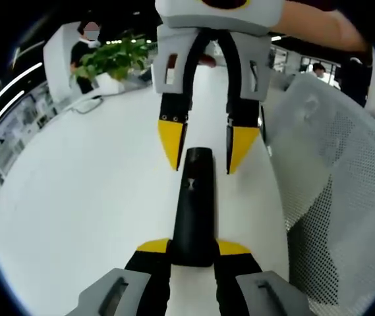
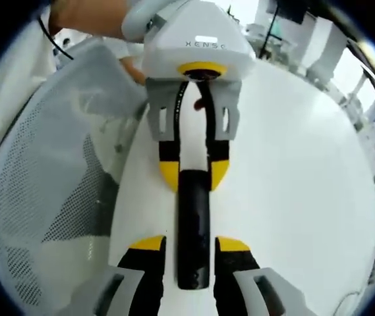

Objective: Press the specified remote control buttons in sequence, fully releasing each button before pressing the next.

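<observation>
A slim black remote control lies lengthwise over the white table. My left gripper is shut on its near end, the yellow tips pressing both sides. In the right gripper view the left gripper clamps the remote's far end. My right gripper is open, its yellow-tipped jaws standing either side of the remote's near end with a small gap on each side. In the left gripper view the right gripper comes in from the top, tips spread around the remote's far end. The remote's buttons are too dark to make out.
A white mesh office chair stands close to the table's edge, also seen as the chair. A potted green plant and a cable sit at the table's far end, with a person behind. A hand holds the left gripper.
</observation>
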`<action>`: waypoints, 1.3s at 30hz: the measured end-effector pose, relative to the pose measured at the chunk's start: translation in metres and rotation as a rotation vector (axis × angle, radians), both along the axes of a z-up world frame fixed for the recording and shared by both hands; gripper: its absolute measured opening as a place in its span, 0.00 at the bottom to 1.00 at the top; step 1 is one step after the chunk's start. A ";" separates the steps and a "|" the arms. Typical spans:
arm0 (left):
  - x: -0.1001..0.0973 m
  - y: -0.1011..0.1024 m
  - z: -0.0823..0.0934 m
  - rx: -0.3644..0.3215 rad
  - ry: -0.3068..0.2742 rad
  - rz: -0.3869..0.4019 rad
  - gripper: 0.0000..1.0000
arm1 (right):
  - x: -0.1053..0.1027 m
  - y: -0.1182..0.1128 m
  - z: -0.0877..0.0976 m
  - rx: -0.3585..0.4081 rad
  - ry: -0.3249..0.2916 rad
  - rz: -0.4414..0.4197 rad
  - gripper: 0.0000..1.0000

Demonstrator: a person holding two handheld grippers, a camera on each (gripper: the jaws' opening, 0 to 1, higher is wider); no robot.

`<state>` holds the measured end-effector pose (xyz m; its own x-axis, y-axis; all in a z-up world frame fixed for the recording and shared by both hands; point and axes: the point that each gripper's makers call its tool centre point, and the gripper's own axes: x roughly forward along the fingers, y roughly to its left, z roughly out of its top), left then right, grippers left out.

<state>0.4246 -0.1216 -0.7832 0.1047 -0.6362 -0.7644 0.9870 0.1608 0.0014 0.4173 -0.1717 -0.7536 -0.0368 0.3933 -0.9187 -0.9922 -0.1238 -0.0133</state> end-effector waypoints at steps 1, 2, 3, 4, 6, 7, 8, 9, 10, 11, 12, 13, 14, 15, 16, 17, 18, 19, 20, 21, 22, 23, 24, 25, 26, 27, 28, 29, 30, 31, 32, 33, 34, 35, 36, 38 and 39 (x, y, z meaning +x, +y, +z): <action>0.000 0.000 0.000 0.000 0.000 0.000 0.24 | 0.000 -0.001 0.000 -0.002 0.001 -0.002 0.26; 0.000 0.000 0.000 0.001 0.000 0.000 0.24 | 0.001 -0.003 -0.001 -0.003 0.000 -0.006 0.26; 0.000 0.000 0.000 0.003 0.001 -0.001 0.24 | 0.001 -0.004 -0.001 -0.004 0.000 -0.008 0.26; 0.000 0.000 0.000 0.004 0.001 -0.001 0.24 | 0.002 -0.006 -0.001 -0.005 0.000 -0.011 0.27; 0.000 0.000 0.000 0.004 0.001 -0.001 0.24 | 0.003 -0.010 -0.002 -0.004 0.002 -0.016 0.27; 0.000 0.000 0.000 0.004 0.001 -0.001 0.24 | 0.003 -0.010 -0.002 -0.004 0.002 -0.017 0.26; 0.000 0.000 0.000 0.004 0.001 0.000 0.24 | 0.004 -0.013 -0.003 -0.005 0.005 -0.024 0.27; 0.000 0.000 0.000 0.004 0.001 -0.001 0.24 | 0.004 -0.014 -0.004 -0.009 0.007 -0.030 0.27; 0.000 0.000 0.000 0.004 0.001 -0.001 0.24 | 0.005 -0.016 -0.005 -0.011 0.006 -0.031 0.27; 0.000 0.000 0.000 0.004 0.001 -0.001 0.24 | 0.005 -0.018 -0.005 -0.015 0.006 -0.035 0.27; 0.000 0.000 0.000 0.004 0.001 -0.001 0.24 | 0.005 -0.019 -0.006 -0.016 0.007 -0.039 0.28; 0.000 0.000 0.000 0.004 0.001 -0.001 0.24 | 0.006 -0.021 -0.007 -0.015 0.009 -0.042 0.28; 0.000 0.000 0.000 0.004 0.001 0.000 0.24 | 0.006 -0.022 -0.007 -0.014 0.012 -0.046 0.28; 0.000 0.000 0.000 0.004 0.001 0.000 0.24 | 0.005 -0.023 -0.008 -0.015 0.015 -0.050 0.29; 0.000 -0.001 0.001 0.004 0.001 -0.001 0.24 | 0.005 -0.024 -0.008 -0.016 0.016 -0.051 0.29; -0.001 -0.001 0.001 0.003 0.000 -0.002 0.24 | 0.006 -0.025 -0.009 -0.018 0.017 -0.053 0.29; -0.001 -0.001 0.001 0.004 0.001 -0.001 0.24 | 0.006 -0.026 -0.009 -0.018 0.018 -0.054 0.29; -0.001 -0.001 0.001 0.004 0.001 -0.002 0.24 | 0.006 -0.027 -0.010 -0.019 0.019 -0.055 0.29; -0.001 -0.001 0.001 0.005 0.001 -0.001 0.24 | 0.005 -0.028 -0.010 -0.019 0.020 -0.056 0.29; -0.001 -0.001 0.001 0.005 0.001 -0.001 0.24 | 0.005 -0.029 -0.011 -0.020 0.021 -0.058 0.30; -0.001 -0.001 0.001 0.005 0.001 -0.001 0.24 | 0.005 -0.030 -0.012 -0.024 0.025 -0.059 0.30; -0.001 -0.001 0.001 0.006 0.001 -0.002 0.24 | 0.005 -0.032 -0.013 -0.027 0.026 -0.060 0.30; -0.001 -0.001 0.001 0.006 0.001 -0.002 0.24 | 0.005 -0.033 -0.014 -0.028 0.031 -0.063 0.30; -0.001 -0.001 0.001 0.007 0.001 -0.002 0.24 | 0.005 -0.034 -0.015 -0.028 0.033 -0.066 0.31; -0.002 -0.001 0.001 0.008 0.002 -0.002 0.24 | 0.006 -0.035 -0.016 -0.028 0.033 -0.067 0.31; -0.002 -0.001 0.001 0.009 0.002 -0.003 0.24 | 0.006 -0.036 -0.017 -0.030 0.032 -0.069 0.30; -0.002 -0.001 0.001 0.009 0.002 -0.003 0.24 | 0.007 -0.037 -0.018 -0.032 0.034 -0.070 0.30; -0.002 -0.001 0.001 0.009 0.002 -0.003 0.24 | 0.007 -0.039 -0.019 -0.034 0.036 -0.072 0.30; -0.001 -0.001 0.001 0.009 0.003 -0.003 0.24 | 0.007 -0.040 -0.020 -0.036 0.036 -0.071 0.30; -0.001 -0.001 0.001 0.010 0.003 -0.003 0.24 | 0.007 -0.042 -0.021 -0.039 0.037 -0.074 0.30; -0.001 -0.001 0.001 0.010 0.003 -0.003 0.24 | 0.007 -0.042 -0.022 -0.041 0.037 -0.074 0.30; -0.001 -0.001 0.001 0.011 0.003 -0.003 0.24 | 0.007 -0.044 -0.024 -0.044 0.036 -0.074 0.29; -0.001 -0.001 0.001 0.011 0.003 -0.003 0.24 | 0.007 -0.045 -0.024 -0.045 0.036 -0.075 0.29; -0.001 -0.001 0.001 0.012 0.004 -0.003 0.24 | 0.008 -0.045 -0.025 -0.047 0.037 -0.076 0.28; -0.001 -0.001 0.001 0.012 0.004 -0.003 0.24 | 0.008 -0.047 -0.026 -0.047 0.039 -0.075 0.28; -0.002 -0.001 0.001 0.012 0.004 -0.001 0.24 | 0.007 -0.048 -0.028 -0.048 0.040 -0.072 0.27; -0.002 -0.001 0.001 0.011 0.004 -0.001 0.24 | 0.007 -0.048 -0.029 -0.049 0.041 -0.073 0.27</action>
<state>0.4225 -0.1226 -0.7822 0.1010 -0.6276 -0.7719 0.9871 0.1602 -0.0011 0.4243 -0.2200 -0.7822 -0.0479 0.3508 -0.9352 -0.9982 -0.0511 0.0320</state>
